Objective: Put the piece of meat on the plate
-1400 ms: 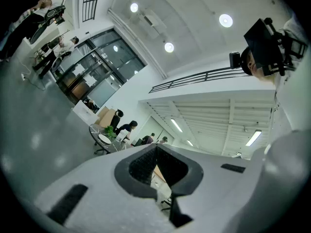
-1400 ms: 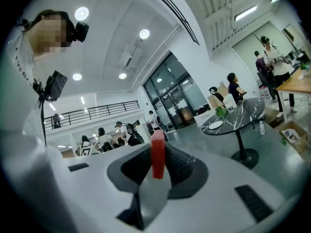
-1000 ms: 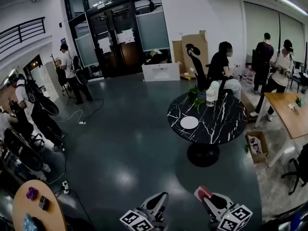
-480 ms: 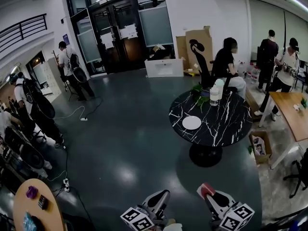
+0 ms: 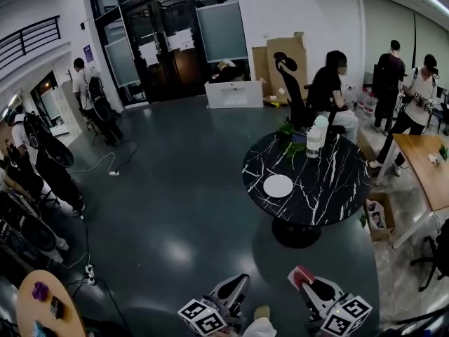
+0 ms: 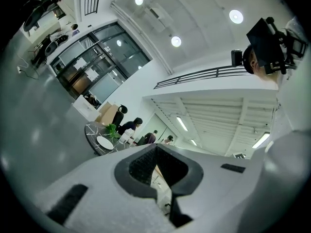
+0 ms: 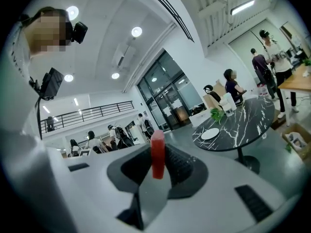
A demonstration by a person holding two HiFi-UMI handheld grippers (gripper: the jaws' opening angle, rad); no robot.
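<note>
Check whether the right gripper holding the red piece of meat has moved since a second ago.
Yes: the right gripper, gripping the red piece of meat, has come slightly closer to the round black marble table.

The right claw (image 5: 306,281) grips the red piece of meat (image 5: 299,275) at the bottom edge, beside the left claw (image 5: 237,285). Well apart from them, a white plate (image 5: 278,185) lies on the round black marbled bench (image 5: 330,188), near a bottle (image 5: 313,140).

A round black table (image 5: 330,188) veined in white is seen at the far right, stood on the dark glossy floor (image 5: 175,209). A white plate (image 5: 278,185) is laid near its left edge. A green plant (image 5: 287,137) and a pale container (image 5: 315,137) are set at its far side.
</note>
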